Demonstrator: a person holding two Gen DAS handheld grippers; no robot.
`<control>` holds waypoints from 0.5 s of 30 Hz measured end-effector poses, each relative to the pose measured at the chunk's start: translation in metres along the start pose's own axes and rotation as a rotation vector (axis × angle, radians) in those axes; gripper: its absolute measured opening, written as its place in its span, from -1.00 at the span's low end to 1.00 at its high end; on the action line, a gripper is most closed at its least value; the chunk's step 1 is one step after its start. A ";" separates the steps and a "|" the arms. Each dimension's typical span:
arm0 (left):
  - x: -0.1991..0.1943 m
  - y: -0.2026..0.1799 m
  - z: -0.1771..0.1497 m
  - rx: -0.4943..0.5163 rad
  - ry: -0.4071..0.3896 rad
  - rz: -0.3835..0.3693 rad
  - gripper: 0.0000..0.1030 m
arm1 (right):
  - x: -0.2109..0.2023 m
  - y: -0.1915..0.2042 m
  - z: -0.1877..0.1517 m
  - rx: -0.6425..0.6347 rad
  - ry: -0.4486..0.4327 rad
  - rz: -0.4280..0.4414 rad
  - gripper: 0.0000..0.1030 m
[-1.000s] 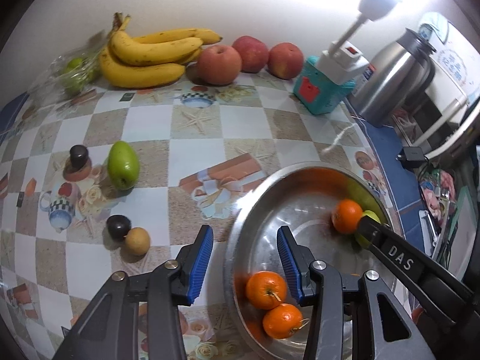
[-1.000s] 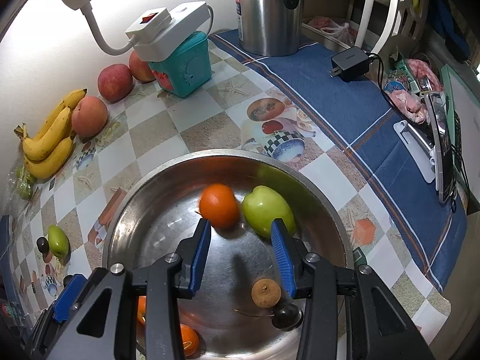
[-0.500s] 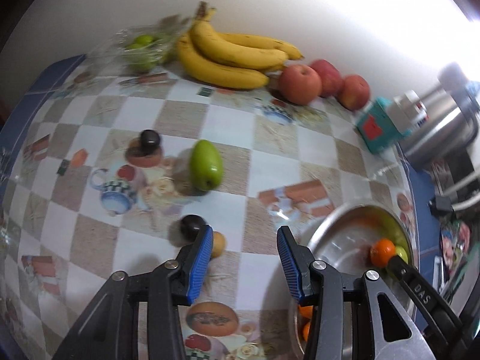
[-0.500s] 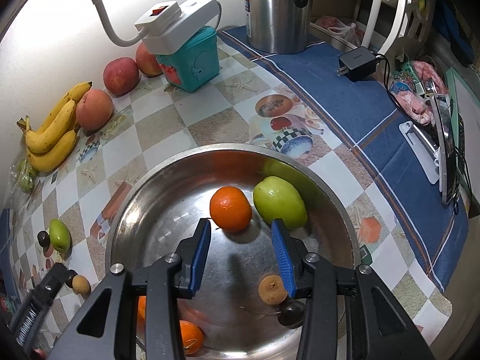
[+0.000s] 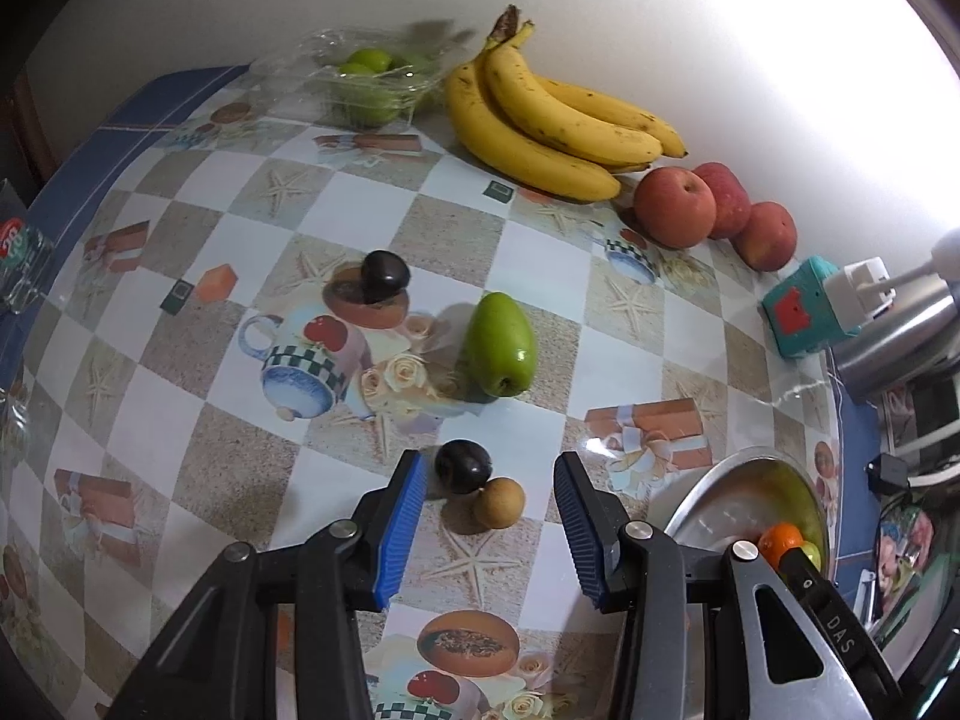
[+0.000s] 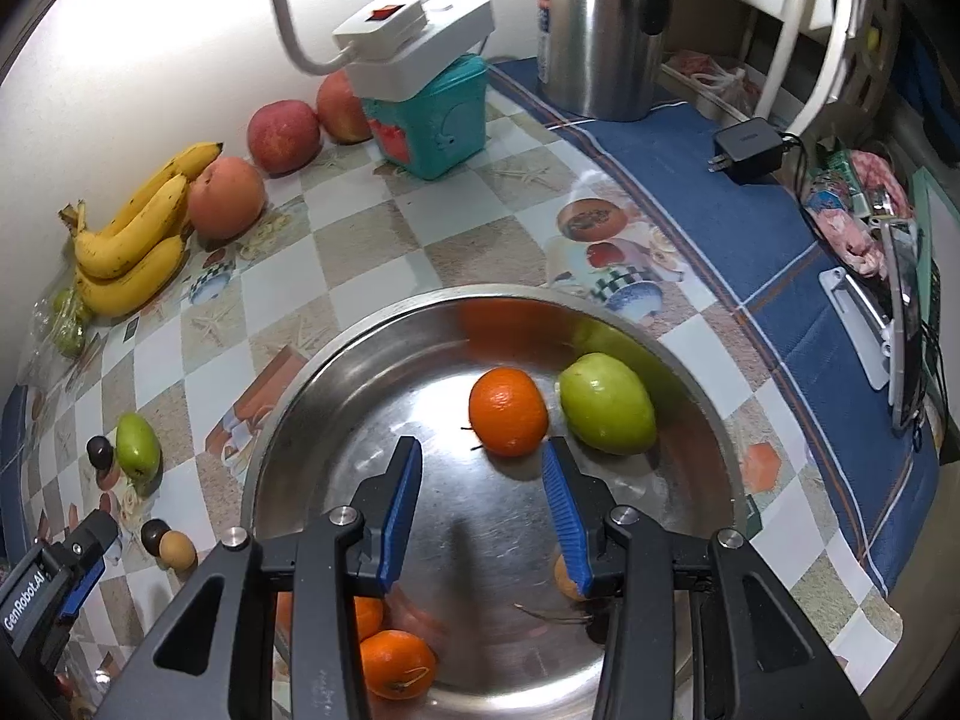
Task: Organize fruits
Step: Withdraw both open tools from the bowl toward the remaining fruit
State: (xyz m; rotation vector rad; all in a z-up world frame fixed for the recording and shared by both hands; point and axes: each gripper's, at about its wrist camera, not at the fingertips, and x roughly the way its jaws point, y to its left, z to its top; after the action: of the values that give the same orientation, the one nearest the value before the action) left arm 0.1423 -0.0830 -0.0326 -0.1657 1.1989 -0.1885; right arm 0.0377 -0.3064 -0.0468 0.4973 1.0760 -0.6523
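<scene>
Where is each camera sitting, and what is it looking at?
Left wrist: on the left gripper, looking down at a dark plum and small brown fruit; its empty jaws are opening.
Right wrist: on the right gripper, looking down into the metal bowl at an orange; jaws open.
Both show the bananas, the apples and the bowl.

You've got a checkered tan-and-white tablecloth (image 5: 456, 228) with blue border, printed starfish and teacups. Yellow bananas (image 5: 552, 120), brown-speckled. Red apples (image 5: 675, 207). Green pear-shaped fruit (image 5: 501, 345). Dark plum (image 5: 462, 466), tan longan (image 5: 499, 502). Silver steel bowl (image 6: 300, 396) holding an orange tangerine (image 6: 508, 411). Teal box (image 6: 438, 126).
</scene>
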 end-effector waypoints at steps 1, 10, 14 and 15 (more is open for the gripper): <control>0.000 0.001 0.000 -0.006 0.002 0.004 0.13 | 0.000 0.001 0.000 -0.004 0.001 0.001 -0.04; 0.002 0.005 0.000 -0.014 0.000 0.053 0.48 | 0.002 0.009 -0.003 -0.034 0.004 0.014 0.53; 0.002 0.007 0.000 -0.021 -0.004 0.076 0.64 | 0.002 0.011 -0.003 -0.046 0.001 0.020 0.56; 0.002 0.008 0.000 -0.023 -0.006 0.081 0.69 | 0.003 0.012 -0.003 -0.050 0.002 0.022 0.57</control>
State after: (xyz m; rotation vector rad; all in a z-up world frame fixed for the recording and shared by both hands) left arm 0.1437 -0.0755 -0.0362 -0.1373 1.1995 -0.1031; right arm 0.0454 -0.2963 -0.0495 0.4654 1.0845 -0.6041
